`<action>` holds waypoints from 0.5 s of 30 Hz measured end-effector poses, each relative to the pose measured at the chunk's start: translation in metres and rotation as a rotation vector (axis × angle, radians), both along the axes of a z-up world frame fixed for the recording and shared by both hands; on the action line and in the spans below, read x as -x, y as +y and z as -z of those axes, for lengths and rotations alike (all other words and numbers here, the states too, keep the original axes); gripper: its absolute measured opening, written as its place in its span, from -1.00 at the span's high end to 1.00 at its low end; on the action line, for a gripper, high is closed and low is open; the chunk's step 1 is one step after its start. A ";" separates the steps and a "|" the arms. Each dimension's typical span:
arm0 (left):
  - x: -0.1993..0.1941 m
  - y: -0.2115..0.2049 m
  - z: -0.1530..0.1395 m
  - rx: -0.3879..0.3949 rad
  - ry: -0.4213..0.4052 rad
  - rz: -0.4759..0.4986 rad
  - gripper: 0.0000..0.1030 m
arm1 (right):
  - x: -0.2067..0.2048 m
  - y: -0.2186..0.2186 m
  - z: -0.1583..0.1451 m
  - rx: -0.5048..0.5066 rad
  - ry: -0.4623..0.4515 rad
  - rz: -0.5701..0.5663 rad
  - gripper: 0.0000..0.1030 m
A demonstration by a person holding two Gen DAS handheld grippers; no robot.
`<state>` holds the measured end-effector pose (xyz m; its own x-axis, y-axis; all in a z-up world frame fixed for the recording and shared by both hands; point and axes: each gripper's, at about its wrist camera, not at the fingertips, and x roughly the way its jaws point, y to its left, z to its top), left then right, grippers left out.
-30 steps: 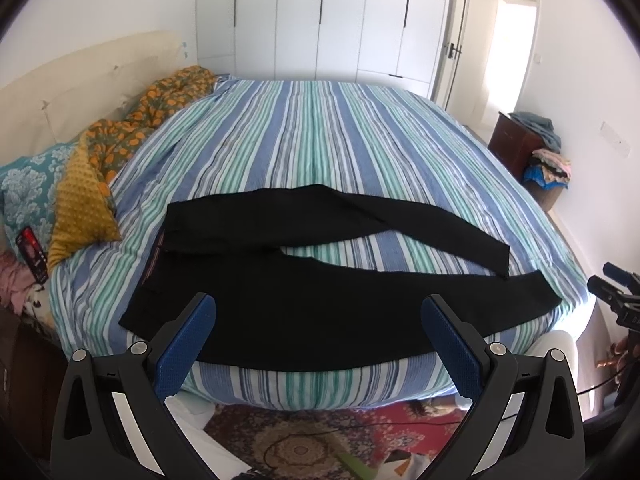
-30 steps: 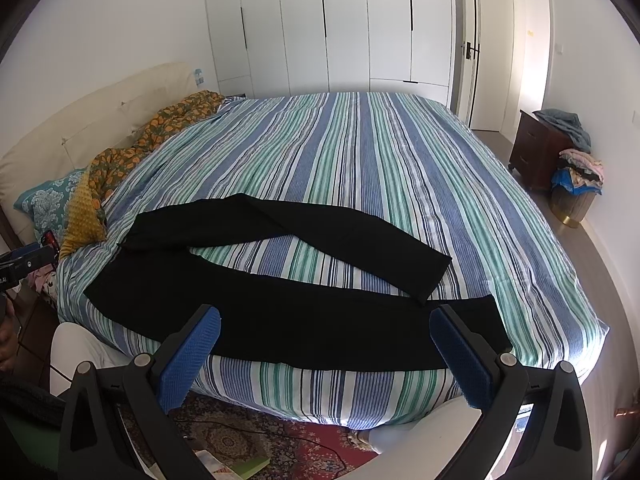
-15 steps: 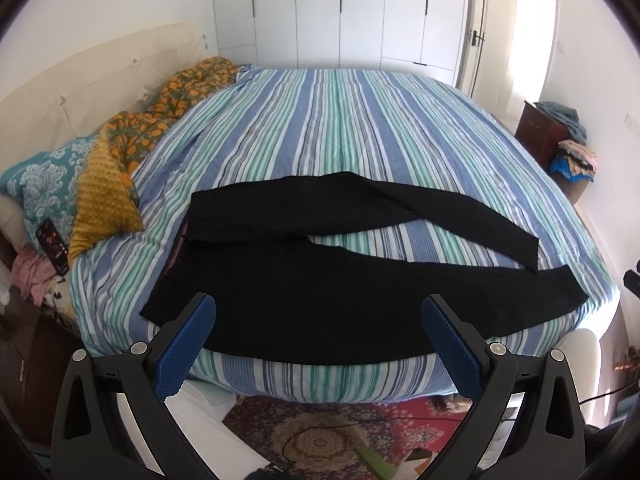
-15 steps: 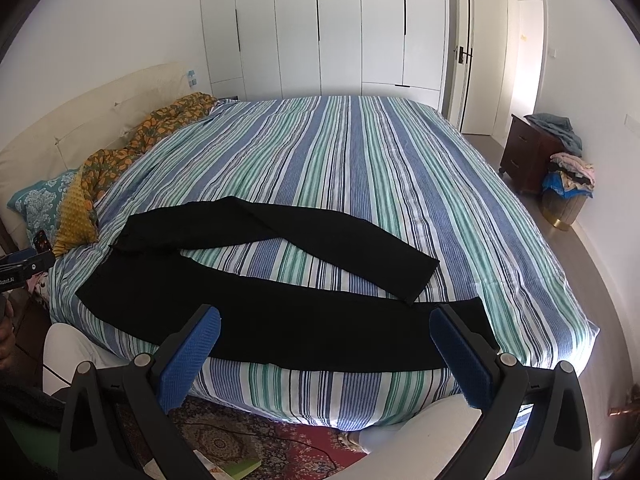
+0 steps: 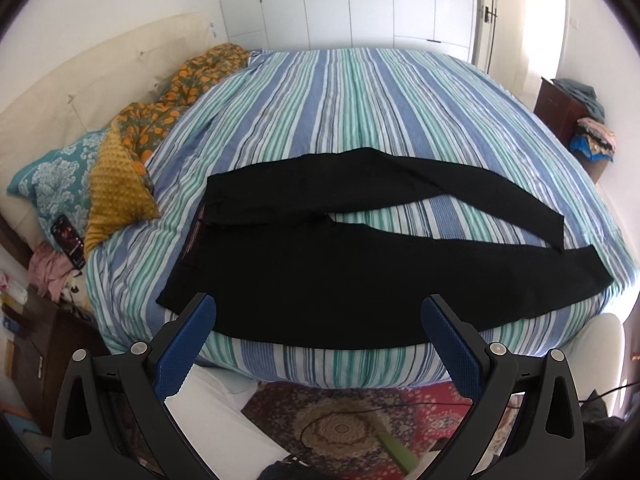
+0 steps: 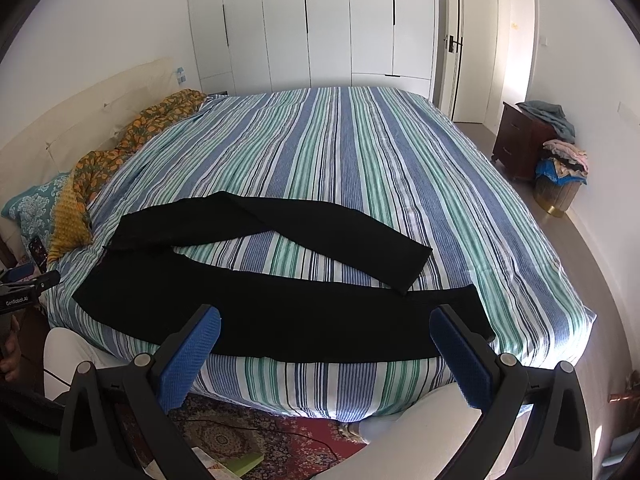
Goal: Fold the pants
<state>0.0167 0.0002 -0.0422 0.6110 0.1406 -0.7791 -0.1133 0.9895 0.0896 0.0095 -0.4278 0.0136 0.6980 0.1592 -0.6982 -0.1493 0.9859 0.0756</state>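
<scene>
Black pants (image 5: 340,268) lie spread flat near the front edge of a striped bed (image 5: 360,100), waist to the left, the two legs running right and splayed apart. In the right wrist view the same pants (image 6: 280,312) reach along the bed's near edge, the far leg ending at a cuff (image 6: 412,268). My left gripper (image 5: 318,340) hovers open in front of the bed, above the near leg's edge, holding nothing. My right gripper (image 6: 326,344) is open too, short of the near leg, empty. The left gripper's tip (image 6: 28,280) shows at the left edge.
Patterned pillows and an orange blanket (image 5: 132,152) pile at the bed's left end. A phone (image 5: 68,236) lies beside them. A red rug (image 5: 344,424) covers the floor below. A dark dresser with clothes (image 6: 532,144) stands at the right wall. White wardrobes (image 6: 320,28) line the back.
Both views have shifted: the left camera has swung left and nearer, so the pants sit more central and larger. Both grippers stay open. The pants have not moved.
</scene>
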 end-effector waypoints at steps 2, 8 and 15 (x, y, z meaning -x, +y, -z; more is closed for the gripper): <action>-0.001 0.000 0.001 0.001 0.003 0.002 -0.99 | 0.001 0.001 0.000 0.007 0.001 0.001 -1.00; 0.003 0.000 -0.008 0.057 -0.043 0.025 -0.99 | 0.000 -0.002 0.001 0.019 0.012 0.011 -1.00; 0.014 -0.006 -0.034 0.011 -0.223 0.033 -0.99 | 0.005 -0.015 -0.019 -0.034 -0.103 0.062 -1.00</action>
